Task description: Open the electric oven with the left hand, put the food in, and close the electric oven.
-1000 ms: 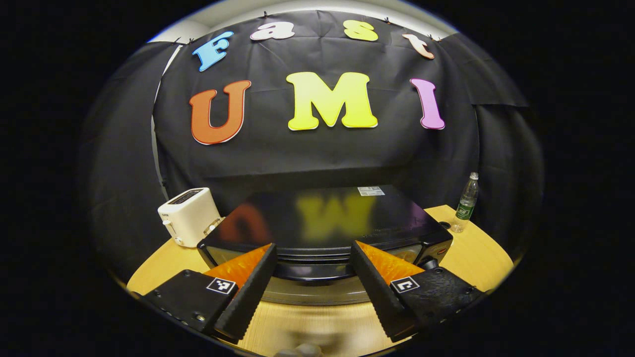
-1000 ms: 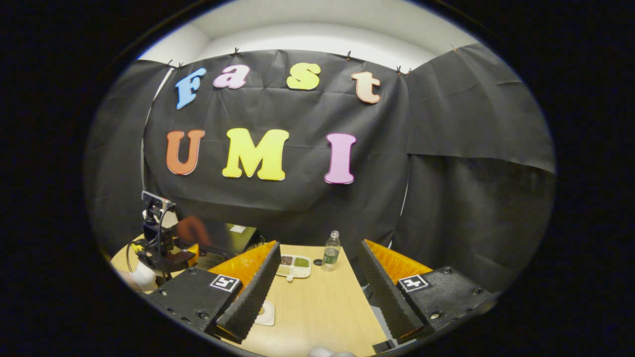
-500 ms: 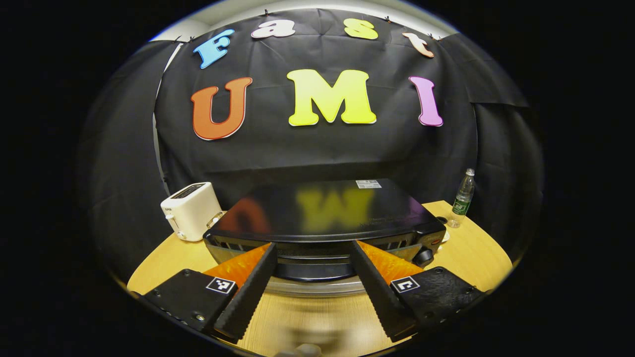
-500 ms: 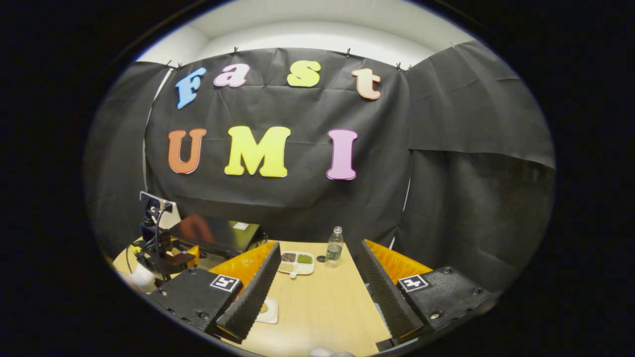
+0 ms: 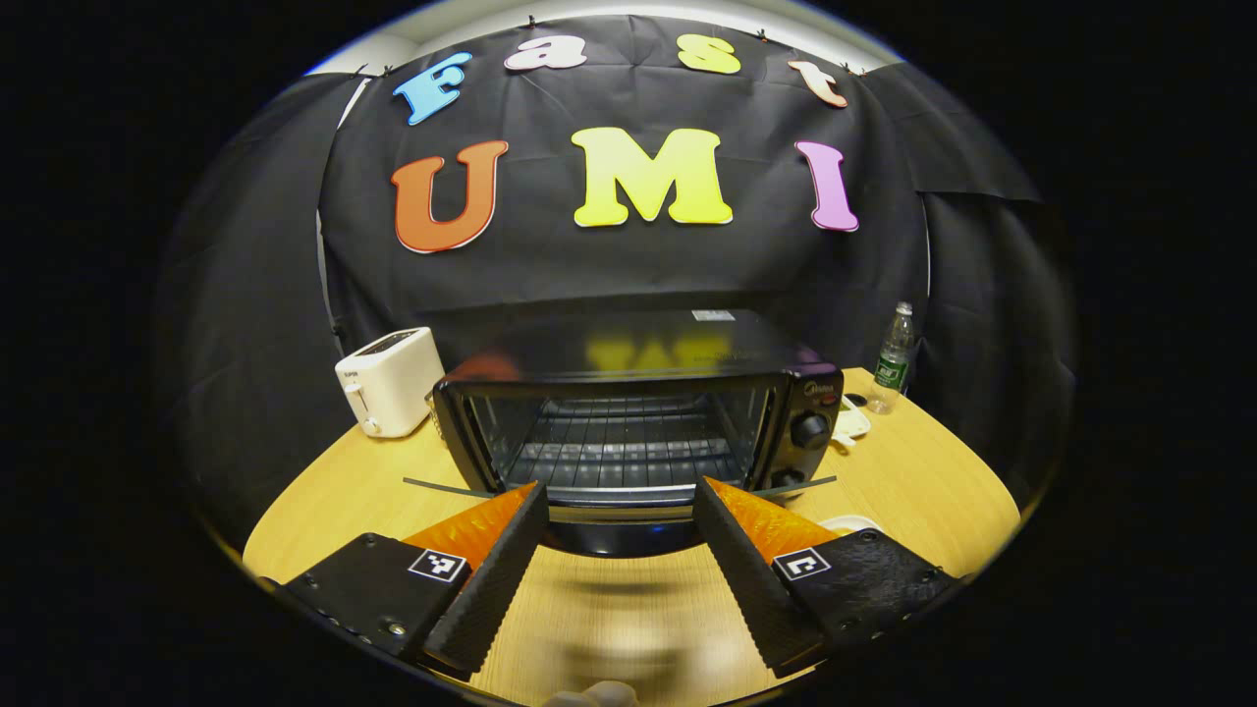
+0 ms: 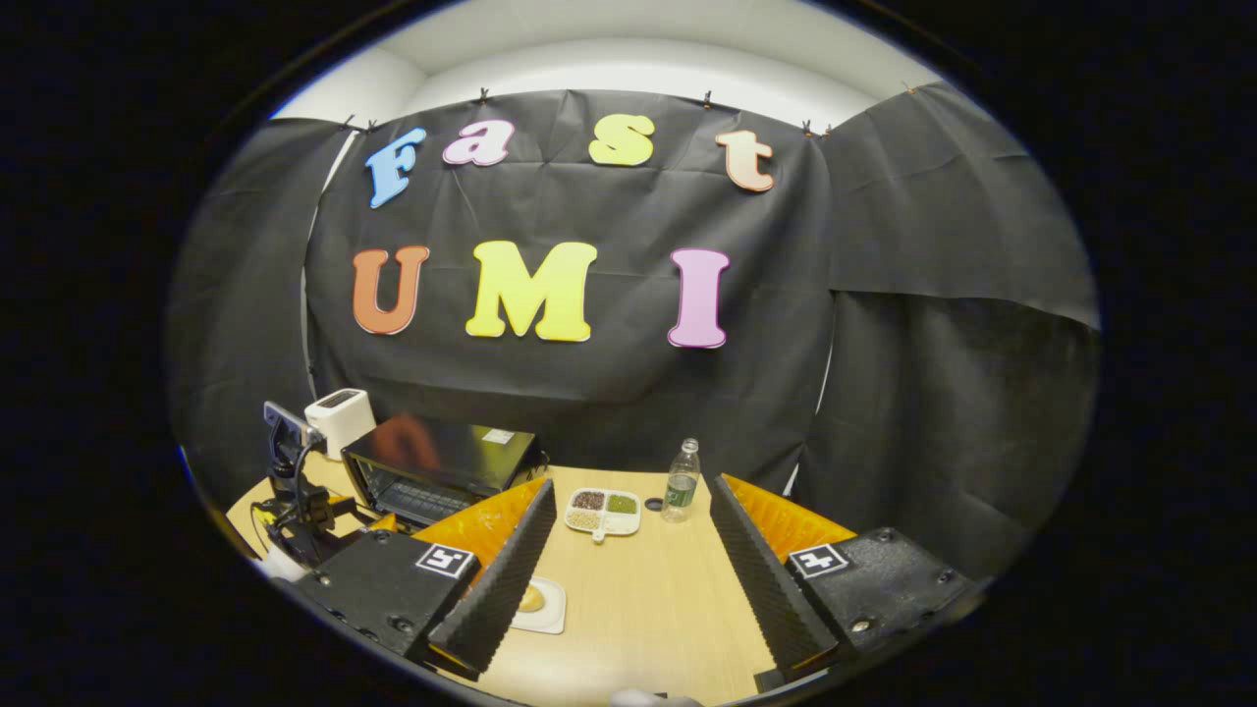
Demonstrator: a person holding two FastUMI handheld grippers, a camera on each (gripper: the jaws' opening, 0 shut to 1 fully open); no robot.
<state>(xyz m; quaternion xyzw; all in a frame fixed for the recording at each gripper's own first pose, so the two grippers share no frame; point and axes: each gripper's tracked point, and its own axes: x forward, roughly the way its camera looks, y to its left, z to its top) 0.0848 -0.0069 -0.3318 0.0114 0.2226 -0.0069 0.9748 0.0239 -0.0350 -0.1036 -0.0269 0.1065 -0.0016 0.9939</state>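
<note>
Now your left gripper (image 5: 617, 535) is spread wide at lower centre, before the open oven (image 5: 638, 412). Your right gripper (image 6: 628, 550) is also spread, over the wooden table (image 6: 648, 609).

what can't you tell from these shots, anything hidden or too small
- Oven door handle: in the left gripper view, its ends pass behind the left gripper's fingers; contact cannot be judged.
- Food on the small plate: right gripper view, partly behind a finger of the right gripper; too small to identify.
- Divided tray: contents too small to name.
- Oven knob markings: too small.
</note>
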